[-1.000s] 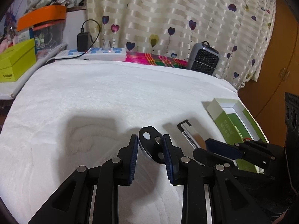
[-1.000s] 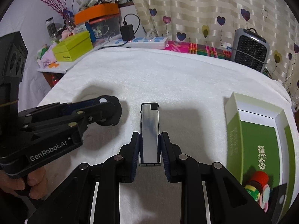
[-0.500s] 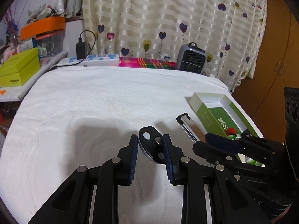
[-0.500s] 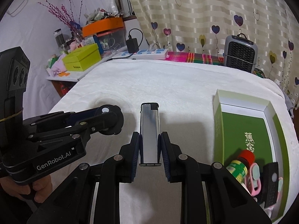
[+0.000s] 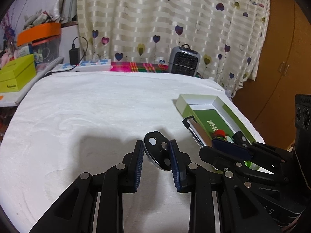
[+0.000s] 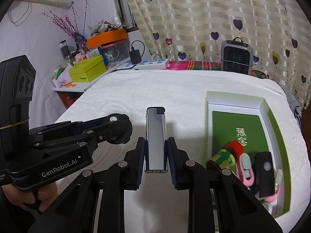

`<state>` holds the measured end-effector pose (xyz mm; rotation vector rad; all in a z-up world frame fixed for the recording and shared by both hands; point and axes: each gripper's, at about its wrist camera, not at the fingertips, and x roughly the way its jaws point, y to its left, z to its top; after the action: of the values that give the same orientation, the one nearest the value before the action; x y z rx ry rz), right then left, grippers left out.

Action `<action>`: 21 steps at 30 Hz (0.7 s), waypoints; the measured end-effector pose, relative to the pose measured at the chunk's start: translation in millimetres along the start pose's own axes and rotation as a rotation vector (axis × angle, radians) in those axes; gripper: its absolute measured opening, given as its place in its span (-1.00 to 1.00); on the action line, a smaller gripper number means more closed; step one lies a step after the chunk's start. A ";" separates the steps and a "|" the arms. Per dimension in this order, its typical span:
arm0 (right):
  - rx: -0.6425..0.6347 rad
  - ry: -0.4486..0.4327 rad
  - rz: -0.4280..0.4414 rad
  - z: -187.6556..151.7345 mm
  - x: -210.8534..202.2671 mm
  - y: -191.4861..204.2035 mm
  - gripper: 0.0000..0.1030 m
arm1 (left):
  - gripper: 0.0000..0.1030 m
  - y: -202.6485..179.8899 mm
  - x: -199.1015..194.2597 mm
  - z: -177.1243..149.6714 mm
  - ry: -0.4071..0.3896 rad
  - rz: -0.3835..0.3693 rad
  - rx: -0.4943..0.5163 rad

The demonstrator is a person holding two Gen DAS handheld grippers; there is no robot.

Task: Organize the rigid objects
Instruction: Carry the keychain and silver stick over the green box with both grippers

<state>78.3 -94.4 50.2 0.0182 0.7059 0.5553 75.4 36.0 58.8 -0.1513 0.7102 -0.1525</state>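
White towel-like cloth (image 6: 175,89) covers the table. Left gripper (image 5: 157,155) is clamped on a round black disc (image 5: 158,154); right gripper (image 6: 156,153) is clamped on a silver rectangular lighter (image 6: 155,136) beside the green open box (image 6: 279,136).

So we've got the white towel-covered table (image 6: 155,89) with the open green cardboard box (image 6: 276,116) over on its right side. In the box's near end sit a red-capped little bottle (image 6: 226,156), a pink clip (image 6: 245,167) and a black rectangular block (image 6: 264,174), all bunched together. Left of the box we're holding a silver metal lighter (image 6: 156,136), and left of that a black round disc (image 5: 157,151). Behind the table's far edge sit a grey small heater (image 6: 236,57) on the right and a white power strip (image 6: 147,64) to its left.
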 end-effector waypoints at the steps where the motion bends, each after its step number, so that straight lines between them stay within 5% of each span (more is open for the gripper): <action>1: 0.002 -0.001 0.000 0.0 -1.1 -1.4 -0.53 | -0.51 -1.7 0.4 -0.9 0.001 -0.001 0.000; 21: 0.022 -0.032 0.003 -13.1 -17.8 -14.9 -0.53 | -0.50 -24.1 0.9 -9.6 0.002 -0.027 -0.003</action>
<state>66.2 -118.0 48.1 0.0492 0.6806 0.5492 67.6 11.4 55.7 -0.1638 0.7109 -0.1774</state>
